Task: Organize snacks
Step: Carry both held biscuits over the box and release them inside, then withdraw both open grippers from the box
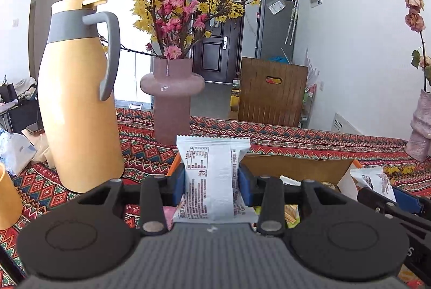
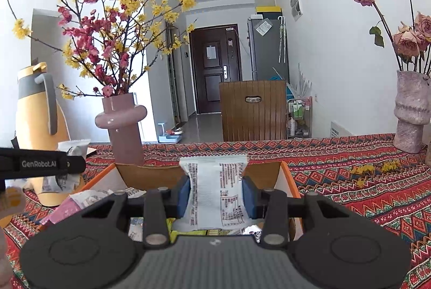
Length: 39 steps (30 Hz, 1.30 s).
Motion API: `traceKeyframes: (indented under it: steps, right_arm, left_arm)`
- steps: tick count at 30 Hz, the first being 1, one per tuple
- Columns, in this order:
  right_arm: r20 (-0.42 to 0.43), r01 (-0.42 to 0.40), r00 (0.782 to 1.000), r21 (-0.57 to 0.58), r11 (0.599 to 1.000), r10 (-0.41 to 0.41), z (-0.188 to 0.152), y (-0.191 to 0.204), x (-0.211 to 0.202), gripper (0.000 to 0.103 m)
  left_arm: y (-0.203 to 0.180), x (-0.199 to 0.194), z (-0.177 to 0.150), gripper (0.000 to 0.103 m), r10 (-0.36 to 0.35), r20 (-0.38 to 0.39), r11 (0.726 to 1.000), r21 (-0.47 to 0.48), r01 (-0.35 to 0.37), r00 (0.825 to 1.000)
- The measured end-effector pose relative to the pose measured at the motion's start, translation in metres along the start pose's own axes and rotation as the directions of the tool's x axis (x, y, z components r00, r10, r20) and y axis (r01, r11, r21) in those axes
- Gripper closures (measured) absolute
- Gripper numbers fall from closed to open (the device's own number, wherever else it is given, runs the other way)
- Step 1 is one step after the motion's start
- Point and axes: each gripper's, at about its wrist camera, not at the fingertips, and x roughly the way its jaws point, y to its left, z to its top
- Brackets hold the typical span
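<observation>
A white snack packet [image 1: 212, 181] is clamped upright between the blue pads of the left gripper [image 1: 212, 185]. A second white packet [image 2: 219, 194] is pinched the same way by the right gripper [image 2: 218, 196], above an open cardboard box [image 2: 285, 176] of mixed snacks. Beyond, a patterned tablecloth [image 2: 363, 197], a yellow jug [image 1: 78, 100] and a pink vase [image 1: 172, 100] of blossoms are seen.

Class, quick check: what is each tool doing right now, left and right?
Left tool: closed on a white snack packet, held upright between its blue pads.
Right tool: closed on another white snack packet, above the open cardboard box.
</observation>
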Motion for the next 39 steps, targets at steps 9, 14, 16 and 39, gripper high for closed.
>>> traceKeyframes:
  steps: [9, 14, 16, 39]
  right_arm:
    - [-0.063, 0.022, 0.998, -0.007, 1.0, -0.023, -0.012, 0.001, 0.013, 0.061]
    - [-0.048, 0.029, 0.998, 0.013, 0.999, -0.028, -0.012, -0.002, 0.011, 0.029]
    - [-0.027, 0.03, 0.999, 0.026, 0.999, -0.029, -0.011, -0.004, 0.008, 0.005]
    - [-0.051, -0.002, 0.999, 0.051, 0.999, 0.005, -0.01, -0.012, -0.063, 0.0]
  left_arm:
    - [0.003, 0.013, -0.015, 0.061, 0.008, 0.006, 1.0, 0.017, -0.008, 1.0]
    - [0.004, 0.009, -0.015, 0.024, 0.019, 0.028, 1.0, 0.01, -0.019, 0.999]
    - [0.003, 0.004, -0.015, 0.0, 0.032, 0.057, 0.999, 0.011, -0.033, 0.998]
    - [0.033, -0.074, -0.02, 0.0, -0.056, 0.016, 0.998, 0.033, 0.055, 0.998]
